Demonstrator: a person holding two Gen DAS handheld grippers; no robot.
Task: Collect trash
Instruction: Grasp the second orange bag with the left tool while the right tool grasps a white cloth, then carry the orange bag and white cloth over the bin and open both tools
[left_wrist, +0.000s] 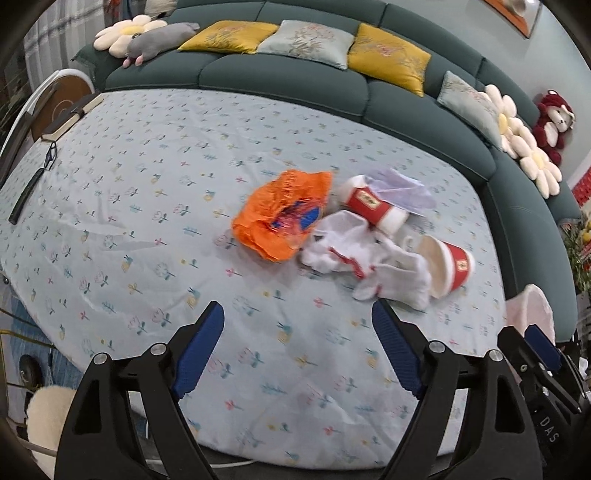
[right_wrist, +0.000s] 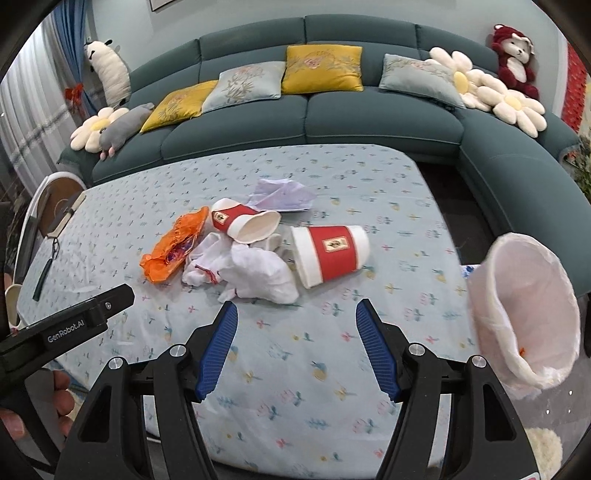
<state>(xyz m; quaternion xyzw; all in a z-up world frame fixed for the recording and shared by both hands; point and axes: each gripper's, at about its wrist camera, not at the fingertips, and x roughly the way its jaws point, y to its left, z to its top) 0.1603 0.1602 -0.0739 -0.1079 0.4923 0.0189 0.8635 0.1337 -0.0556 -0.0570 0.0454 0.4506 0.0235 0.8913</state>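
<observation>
Hovering over the desk (left_wrist: 110, 229), the left hand-held gripper (left_wrist: 297, 347) is gaping empty; ahead and to its right are lying an orange wrapper (left_wrist: 280, 216), white crumpled tissue (left_wrist: 369, 258) and two red paper cups (left_wrist: 373, 205). From the right wrist, the right hand-held gripper (right_wrist: 296, 345) is likewise spreading wide and empty, the trash pile sitting just ahead, a lined bin (right_wrist: 528, 314) leaning to its right.

Floral-clothed table (right_wrist: 295, 369), cups (right_wrist: 328, 254), wrappers (right_wrist: 173, 247), tissues (right_wrist: 258, 273)
</observation>
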